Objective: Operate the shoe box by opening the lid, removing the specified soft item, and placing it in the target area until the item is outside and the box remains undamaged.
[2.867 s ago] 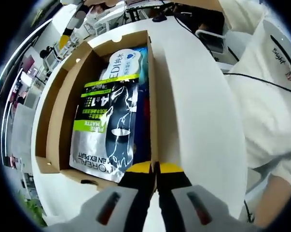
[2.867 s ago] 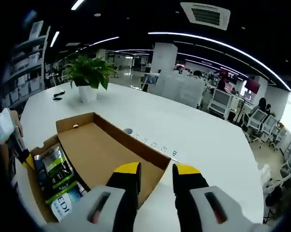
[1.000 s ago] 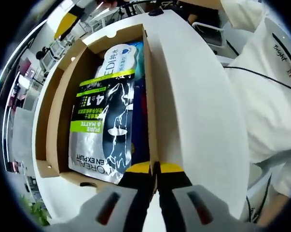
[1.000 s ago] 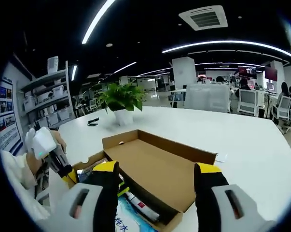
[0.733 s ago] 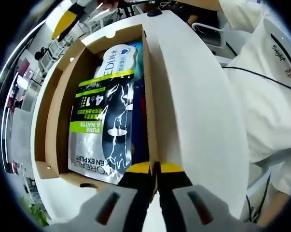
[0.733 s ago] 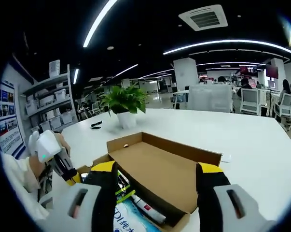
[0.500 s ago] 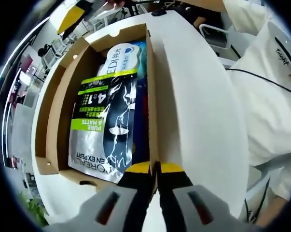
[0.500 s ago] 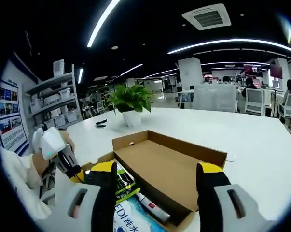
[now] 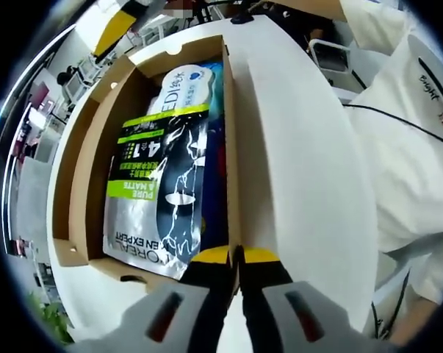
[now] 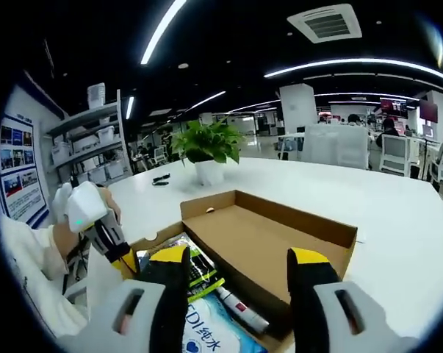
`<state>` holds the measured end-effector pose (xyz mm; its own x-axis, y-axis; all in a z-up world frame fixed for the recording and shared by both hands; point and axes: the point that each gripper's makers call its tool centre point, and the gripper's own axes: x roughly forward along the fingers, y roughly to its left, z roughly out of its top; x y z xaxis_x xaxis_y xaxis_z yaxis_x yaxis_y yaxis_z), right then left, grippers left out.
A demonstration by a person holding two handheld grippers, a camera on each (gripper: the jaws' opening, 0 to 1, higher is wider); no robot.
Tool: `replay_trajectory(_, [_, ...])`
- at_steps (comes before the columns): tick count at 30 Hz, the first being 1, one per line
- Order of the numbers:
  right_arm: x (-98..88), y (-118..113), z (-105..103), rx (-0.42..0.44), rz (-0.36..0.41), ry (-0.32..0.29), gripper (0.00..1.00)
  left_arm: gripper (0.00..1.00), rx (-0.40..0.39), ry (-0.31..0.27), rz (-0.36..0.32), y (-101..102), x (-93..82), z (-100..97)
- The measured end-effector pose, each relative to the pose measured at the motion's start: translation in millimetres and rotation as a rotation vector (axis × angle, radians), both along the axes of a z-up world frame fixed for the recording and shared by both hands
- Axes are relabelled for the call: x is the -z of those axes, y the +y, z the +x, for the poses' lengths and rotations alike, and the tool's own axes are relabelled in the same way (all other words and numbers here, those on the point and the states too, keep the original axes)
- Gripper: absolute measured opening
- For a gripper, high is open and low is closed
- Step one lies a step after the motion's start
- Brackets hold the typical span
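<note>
The open cardboard shoe box (image 9: pixel 80 176) lies on a white table, its brown lid (image 10: pixel 274 237) folded back flat. A silver, green and black pouch (image 9: pixel 159 198) lies on top inside, over a white soft pack printed EDI (image 9: pixel 184 87) and a blue item (image 9: pixel 216 184). My left gripper (image 9: pixel 236 257) is shut on the end of the box's long side wall. It is also seen hand-held at the box's corner (image 10: pixel 111 239). My right gripper (image 10: pixel 239 266) hangs open above the pouch (image 10: pixel 200 269), the white pack (image 10: pixel 206 327) and a small tube (image 10: pixel 240 309). It holds nothing.
A potted plant (image 10: pixel 210 147) and a small black object (image 10: pixel 161 179) stand on the table beyond the box. Shelves (image 10: pixel 89 132) line the wall on the left. A person in white clothing (image 9: pixel 408 147) and a black cable (image 9: pixel 386 118) are beside the table.
My right gripper has opened wider than at the start and come closer over the box's contents. The left gripper keeps its hold on the box wall.
</note>
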<state>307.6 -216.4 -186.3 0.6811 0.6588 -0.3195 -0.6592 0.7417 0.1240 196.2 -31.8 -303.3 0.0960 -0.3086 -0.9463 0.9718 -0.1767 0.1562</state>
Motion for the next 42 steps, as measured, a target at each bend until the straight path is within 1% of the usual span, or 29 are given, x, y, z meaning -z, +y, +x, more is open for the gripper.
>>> replay_trajectory(6, [6.4,6,-4,-0.019,-0.020,0.009,0.54,0.03,-0.008,0.000,-0.003,0,-0.2,0.6])
replay_trajectory(11, [14.2,10,-8,-0.041,-0.070,0.007,0.53,0.03,-0.006,-0.001,-0.002,0,-0.2,0.8])
replay_trajectory(14, [15.3,11,-9,-0.049,-0.062,0.021,0.53,0.03,0.007,0.004,-0.003,0,-0.1,0.1])
replay_trajectory(21, [16.9,11,-9,-0.043,-0.045,0.042,0.53,0.03,-0.005,0.007,-0.005,1,-0.1,0.6])
replay_trajectory(24, [20.6,11,-9,-0.049,-0.051,0.049,0.53,0.02,0.000,0.011,-0.006,0,0.0,0.2])
replay_trajectory(27, [24.1,12,-11,-0.056,-0.036,0.061,0.53,0.02,-0.002,0.012,-0.009,0,0.0,0.1])
replay_trajectory(30, [28.3,12,-11,-0.055,-0.046,0.066,0.52,0.02,-0.002,0.008,-0.009,0,-0.1,0.2])
replay_trajectory(33, [34.7,16,-14,-0.074,-0.039,0.095,0.49,0.03,-0.001,0.005,-0.009,0,-0.2,0.0])
replay_trajectory(35, [40.0,18,-15,-0.078,-0.061,0.104,0.48,0.03,-0.004,0.001,-0.007,0,-0.3,0.2])
replay_trajectory(36, [44.3,16,-14,-0.063,-0.088,0.109,0.47,0.03,0.001,-0.011,0.002,0,0.0,-0.5])
replay_trajectory(38, [45.1,19,-14,-0.076,-0.082,0.106,0.47,0.03,0.001,-0.016,0.007,0,0.0,-0.4])
replay_trajectory(40, [47.5,19,-14,-0.074,-0.076,0.127,0.47,0.03,-0.002,-0.009,0.003,0,-0.2,0.1])
replay_trajectory(42, [48.7,19,-14,-0.077,-0.079,0.125,0.47,0.03,-0.001,-0.007,0.001,0,-0.2,0.1])
